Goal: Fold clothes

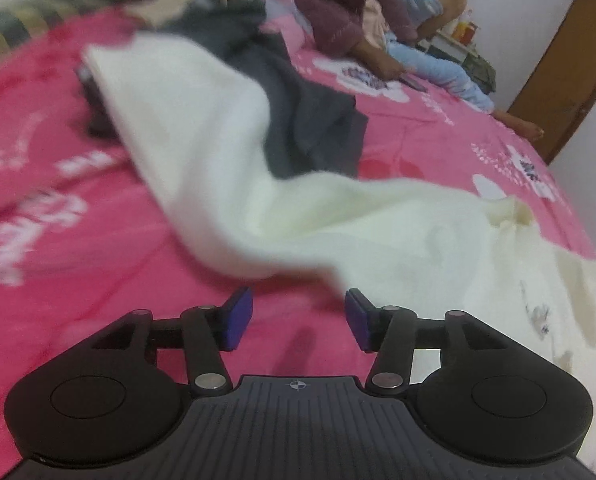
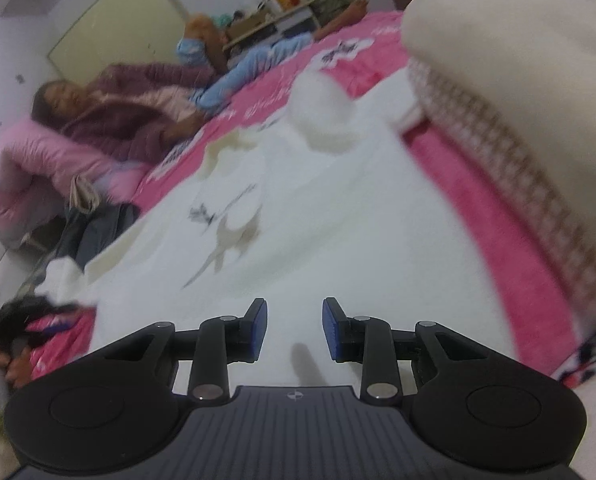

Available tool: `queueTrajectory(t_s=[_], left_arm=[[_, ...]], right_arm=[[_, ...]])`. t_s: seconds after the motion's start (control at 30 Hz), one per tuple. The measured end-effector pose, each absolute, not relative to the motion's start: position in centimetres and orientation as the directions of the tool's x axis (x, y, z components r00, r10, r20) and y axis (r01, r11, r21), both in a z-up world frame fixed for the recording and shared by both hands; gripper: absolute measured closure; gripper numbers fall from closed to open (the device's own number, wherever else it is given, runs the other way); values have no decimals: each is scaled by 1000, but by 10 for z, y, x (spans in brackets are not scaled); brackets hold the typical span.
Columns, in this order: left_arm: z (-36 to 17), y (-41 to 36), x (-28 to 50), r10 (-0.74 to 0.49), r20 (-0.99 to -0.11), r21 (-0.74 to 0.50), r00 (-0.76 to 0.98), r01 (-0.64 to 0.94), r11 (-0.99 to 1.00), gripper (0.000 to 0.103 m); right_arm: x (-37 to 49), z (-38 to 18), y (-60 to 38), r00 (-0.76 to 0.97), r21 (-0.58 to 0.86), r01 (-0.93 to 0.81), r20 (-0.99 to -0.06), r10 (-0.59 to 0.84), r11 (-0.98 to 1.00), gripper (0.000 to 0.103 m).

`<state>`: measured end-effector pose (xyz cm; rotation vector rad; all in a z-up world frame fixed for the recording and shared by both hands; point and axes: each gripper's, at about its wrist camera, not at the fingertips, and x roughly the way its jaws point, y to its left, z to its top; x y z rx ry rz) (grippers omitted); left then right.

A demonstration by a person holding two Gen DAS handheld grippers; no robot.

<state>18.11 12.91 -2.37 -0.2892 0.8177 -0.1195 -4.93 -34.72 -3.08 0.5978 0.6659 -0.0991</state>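
A cream sweater (image 1: 282, 216) lies spread across a bed covered with a pink bedsheet (image 1: 50, 184). One sleeve of it reaches toward the far left, over a dark grey garment (image 1: 305, 120) that lies behind it. The left hand-held gripper (image 1: 298, 320) is released, its blue pads apart with nothing between them, above bare pink sheet just short of the sweater's near edge. The right hand-held gripper (image 2: 294, 330) is released too and empty, hanging over the sweater's pale body (image 2: 317, 220), near a small printed design (too blurred to read). A person in a maroon jacket (image 2: 130, 120) rests at the far side of the bed. A brown door (image 1: 557, 80) stands beyond.
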Motion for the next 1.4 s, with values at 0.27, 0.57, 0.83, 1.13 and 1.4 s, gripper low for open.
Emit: queueTrajectory(t_s=[0.27,0.57,0.83,1.13,1.4], left_arm=[[-17,61,148,-282,-594,-252,753,159,955,52],[-52,-11,160,-282,-576,-104,767,274,956,52],[-81,-16,168,-199,-593,-76,780,192,978,48],[-83,-21,160,-175,-564,-44,807,182,982,47],[-83,-20,160,-179,-562,-50,808,183,982,46]], right_arm=[[-2,-19,-356,823,455,212,-560,93,865,70],[77,8,-388,798,303,222,-603,6,927,65],[197,-6,-396,717,127,128,-697,-3,984,38],[236,-36,-436,682,98,339,-710,-173,936,86],[215,-16,-432,724,108,361,-659,-205,926,53]])
